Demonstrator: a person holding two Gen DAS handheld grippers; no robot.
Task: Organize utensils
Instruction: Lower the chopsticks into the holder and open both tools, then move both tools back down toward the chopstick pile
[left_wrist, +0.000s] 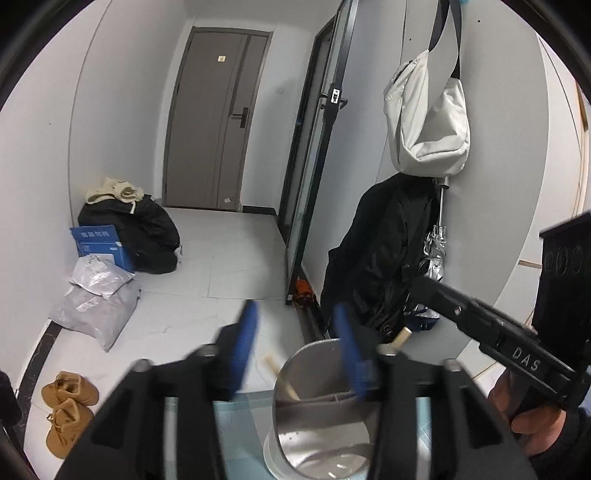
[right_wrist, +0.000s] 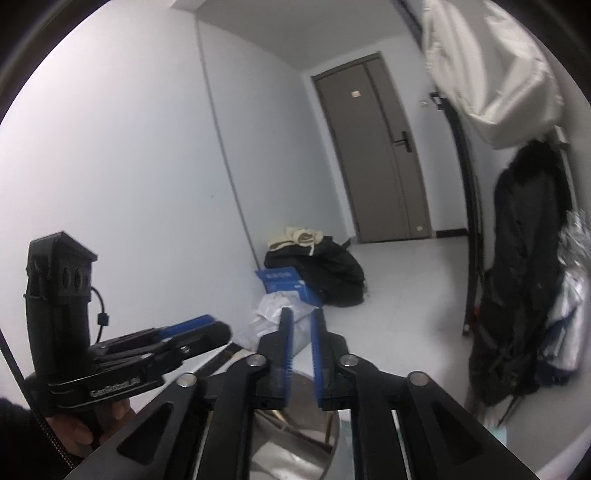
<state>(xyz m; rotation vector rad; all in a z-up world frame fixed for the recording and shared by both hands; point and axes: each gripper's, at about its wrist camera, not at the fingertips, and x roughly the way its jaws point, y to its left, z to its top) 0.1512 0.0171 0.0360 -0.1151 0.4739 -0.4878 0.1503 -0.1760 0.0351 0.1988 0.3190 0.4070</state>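
Both grippers sit open & empty — left gripper (left_wrist: 295, 347) straddling holder (left_wrist: 321, 406) rim at frame bottom, right gripper (right_wrist: 301, 350) w/ narrow gap above it — so a bump could tip holder w/ its wooden utensil (left_wrist: 282, 376).

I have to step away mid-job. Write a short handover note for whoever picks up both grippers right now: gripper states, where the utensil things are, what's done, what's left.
Left gripper: open, nothing between the blue pads; its right pad sits over the rim of the metal holder.
Right gripper: a narrow gap between the pads, nothing in it, poised above the holder.
Holder: stands on the light blue mat, divided inside. At least two wooden handles stick up out of it.
Done: those utensils are in the holder.
Left: no loose utensils appear in either view; look over the table before going on.
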